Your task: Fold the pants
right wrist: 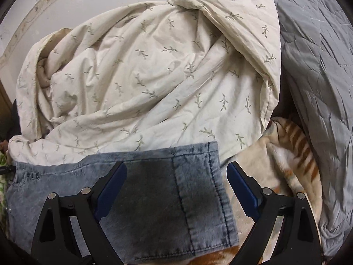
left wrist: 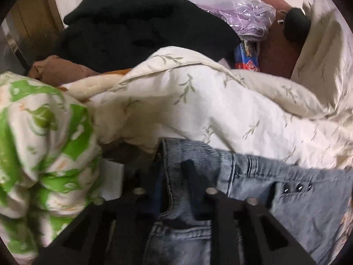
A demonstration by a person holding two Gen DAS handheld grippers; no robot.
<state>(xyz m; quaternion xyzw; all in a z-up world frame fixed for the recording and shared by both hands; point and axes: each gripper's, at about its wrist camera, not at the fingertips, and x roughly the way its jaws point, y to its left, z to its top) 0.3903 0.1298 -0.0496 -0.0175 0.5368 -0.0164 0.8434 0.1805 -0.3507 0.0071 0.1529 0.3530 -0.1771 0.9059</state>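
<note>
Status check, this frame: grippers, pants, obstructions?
Left gripper shut on pants waistband. Right gripper open over hem end. Rumpled leaf-print duvet crowding far edge.

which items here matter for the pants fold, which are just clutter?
Job: jeans; left gripper, apparently clamped on the waistband; right gripper, open over the hem.

Clutter: leaf-print duvet; green-print cloth; black garment; grey quilt; striped blanket; plastic bag.

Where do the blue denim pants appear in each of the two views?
Left wrist view: the blue denim pants fill the bottom centre and right, waistband end.
Right wrist view: bottom left to centre, hemmed leg end.
Shared landmark: the cream quilt with green leaf sprigs directly behind them.
</note>
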